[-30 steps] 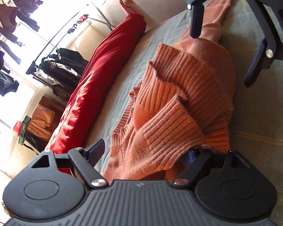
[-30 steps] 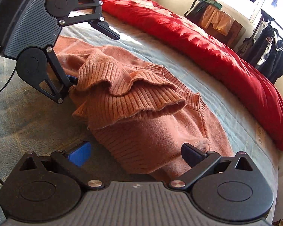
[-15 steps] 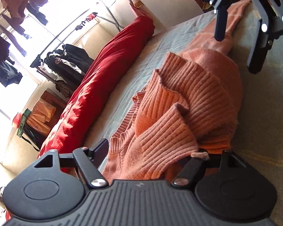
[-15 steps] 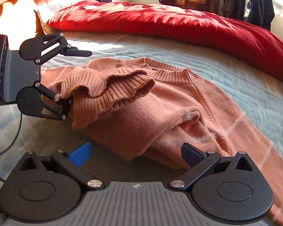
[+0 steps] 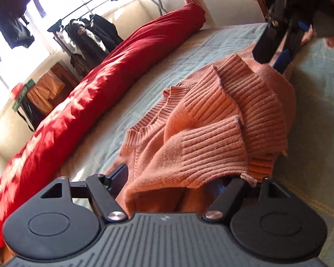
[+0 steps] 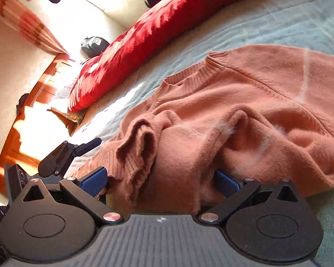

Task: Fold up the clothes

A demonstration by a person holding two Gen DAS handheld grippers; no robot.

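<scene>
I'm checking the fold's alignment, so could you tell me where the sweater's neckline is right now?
In the right wrist view the ribbed neckline lies upper centre on the blue-green bedspread, facing the red duvet.

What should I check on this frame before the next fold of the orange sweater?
1. Left hand-held gripper has fabric between its fingers: ok, the ribbed cuff drapes across the gap; a firm pinch: cannot tell.
2. Right hand-held gripper is around fabric: ok, bunched knit sits between its blue pads, which stand apart, so not clamped.
3. Orange sweater lies flat: not ok, the near side is heaped and wrinkled.
4. Collar visible for alignment: ok.
5. Sweater clear of the red duvet: ok, bare blue-green bedcover lies between them.
</scene>
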